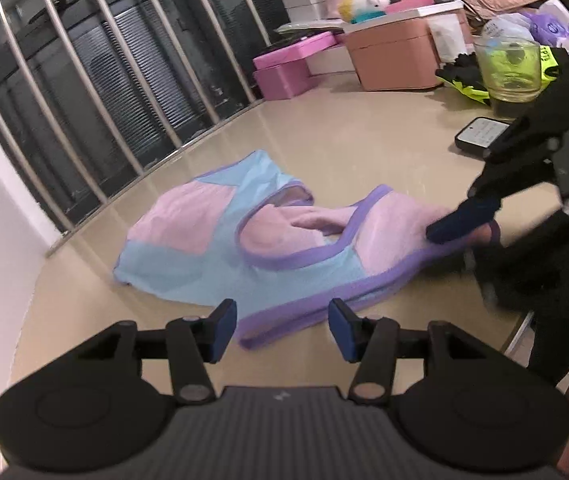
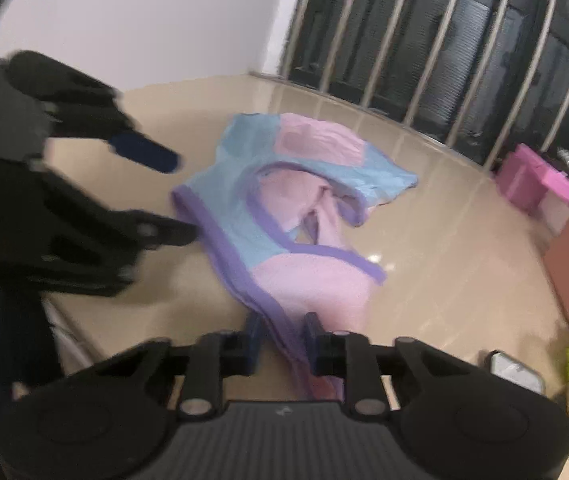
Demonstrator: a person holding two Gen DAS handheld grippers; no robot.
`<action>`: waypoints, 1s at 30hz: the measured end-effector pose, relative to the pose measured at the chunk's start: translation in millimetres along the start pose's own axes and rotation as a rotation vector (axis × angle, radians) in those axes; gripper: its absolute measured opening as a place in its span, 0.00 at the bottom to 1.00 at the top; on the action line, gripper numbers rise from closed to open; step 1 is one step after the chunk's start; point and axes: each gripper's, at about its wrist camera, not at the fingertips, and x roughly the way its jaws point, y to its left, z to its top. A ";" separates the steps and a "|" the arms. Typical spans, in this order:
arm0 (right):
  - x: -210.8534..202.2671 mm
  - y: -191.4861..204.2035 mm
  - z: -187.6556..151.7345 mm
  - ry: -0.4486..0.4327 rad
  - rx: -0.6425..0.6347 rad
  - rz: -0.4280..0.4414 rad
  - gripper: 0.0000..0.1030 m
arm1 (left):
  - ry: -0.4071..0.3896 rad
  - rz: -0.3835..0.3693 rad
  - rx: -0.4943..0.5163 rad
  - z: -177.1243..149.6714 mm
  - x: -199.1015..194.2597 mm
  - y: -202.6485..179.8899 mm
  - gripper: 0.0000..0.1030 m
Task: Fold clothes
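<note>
A small blue and pink vest with purple trim lies crumpled on the beige tabletop; it also shows in the right wrist view. My left gripper is open and empty, just in front of the vest's purple hem, and shows at the left in the right wrist view. My right gripper is shut on the vest's purple-edged pink corner. In the left wrist view it pinches that corner at the right.
A barred dark window runs along the table's far edge. Pink and white boxes, a tan box, a glass jar, a phone and bags crowd the back right.
</note>
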 end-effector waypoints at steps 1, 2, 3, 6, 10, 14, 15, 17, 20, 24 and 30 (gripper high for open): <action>-0.2 -0.5 1.7 -0.008 0.000 -0.021 0.06 | -0.004 -0.001 0.001 -0.5 -3.2 -0.8 0.53; -5.1 -3.6 3.5 -0.026 0.017 -0.014 0.06 | -0.009 -0.003 0.003 -0.6 -6.1 -2.0 0.54; -9.5 -7.1 5.2 -0.040 0.040 -0.005 0.05 | -0.014 -0.006 0.009 0.7 -7.4 -4.9 0.55; -21.8 -15.7 8.8 -0.065 0.096 0.006 0.03 | -0.030 -0.013 0.045 6.4 -5.9 -16.0 0.55; -42.5 -17.0 10.1 -0.086 0.100 0.019 0.03 | -0.073 -0.013 0.128 16.8 -1.6 -29.7 0.55; -58.7 -5.8 1.8 -0.057 -0.016 0.030 0.03 | -0.090 -0.063 0.179 19.9 -0.9 -38.2 0.30; -60.4 -4.5 -1.9 -0.043 -0.036 0.035 0.03 | -0.077 -0.064 0.187 18.4 1.9 -40.5 0.11; -57.9 -5.7 -9.9 -0.008 -0.047 0.036 0.13 | -0.052 -0.060 0.186 14.3 10.0 -42.7 0.10; -55.4 -8.6 -12.3 -0.011 0.002 0.024 0.24 | -0.031 -0.044 0.212 9.5 17.7 -44.3 0.11; -38.3 -2.1 -3.0 -0.021 -0.017 0.009 0.24 | -0.039 -0.045 0.247 8.7 14.6 -45.8 0.28; -12.4 7.8 11.2 -0.038 -0.045 -0.013 0.24 | -0.044 -0.042 0.260 8.4 12.2 -49.6 0.40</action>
